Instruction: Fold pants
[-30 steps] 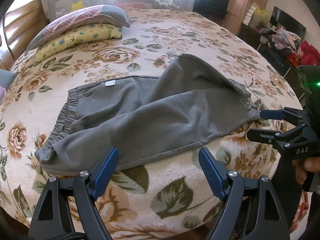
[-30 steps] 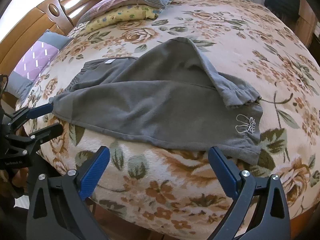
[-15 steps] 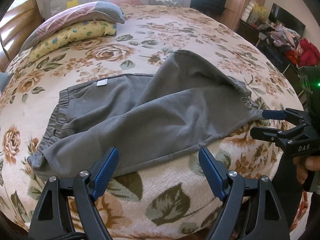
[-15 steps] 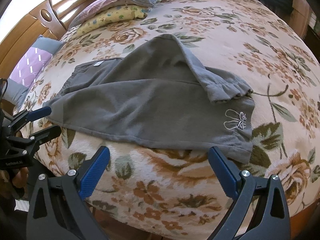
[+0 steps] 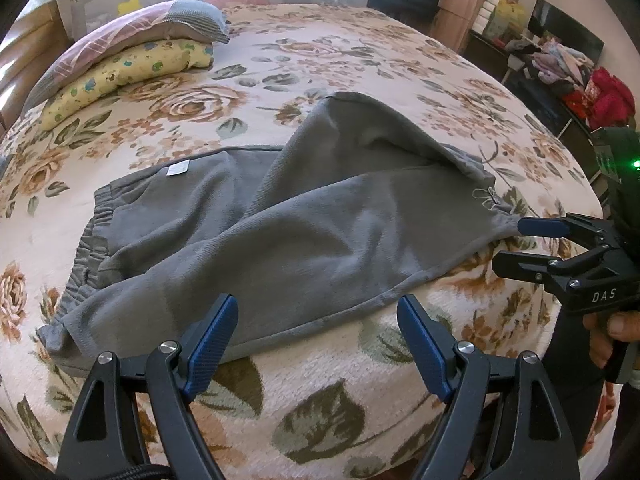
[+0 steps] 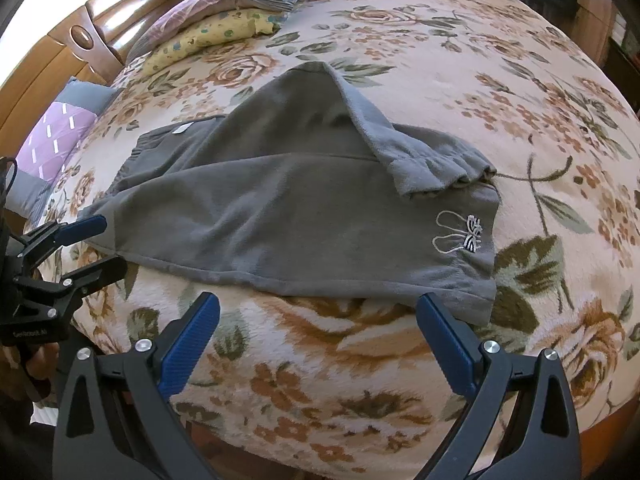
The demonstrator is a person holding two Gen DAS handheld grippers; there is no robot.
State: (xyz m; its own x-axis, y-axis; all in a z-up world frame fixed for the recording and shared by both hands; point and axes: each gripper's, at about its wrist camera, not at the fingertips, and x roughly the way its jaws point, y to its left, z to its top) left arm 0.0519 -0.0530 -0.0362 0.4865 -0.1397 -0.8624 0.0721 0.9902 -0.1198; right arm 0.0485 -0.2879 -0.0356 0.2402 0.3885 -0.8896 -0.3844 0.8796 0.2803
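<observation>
Grey pants (image 5: 280, 216) lie on the floral bed, one leg folded over the other, waistband at the left, cuffs at the right. They also show in the right wrist view (image 6: 304, 204), with an embroidered bow near the cuff. My left gripper (image 5: 318, 336) is open and empty, just short of the pants' near edge. It shows at the left of the right wrist view (image 6: 96, 244), by the waist corner. My right gripper (image 6: 318, 334) is open and empty near the lower hem. It shows at the right of the left wrist view (image 5: 516, 240), by the cuff.
The bed's floral blanket (image 5: 360, 60) spreads all around the pants. Two pillows (image 5: 132, 56) are stacked at the far left. A wooden headboard (image 6: 80, 40) and a purple cushion (image 6: 60, 136) are on the left. Cluttered shelves (image 5: 560, 68) stand at the far right.
Both grippers have moved a little closer to the pants and stay open. The pants have not moved.
</observation>
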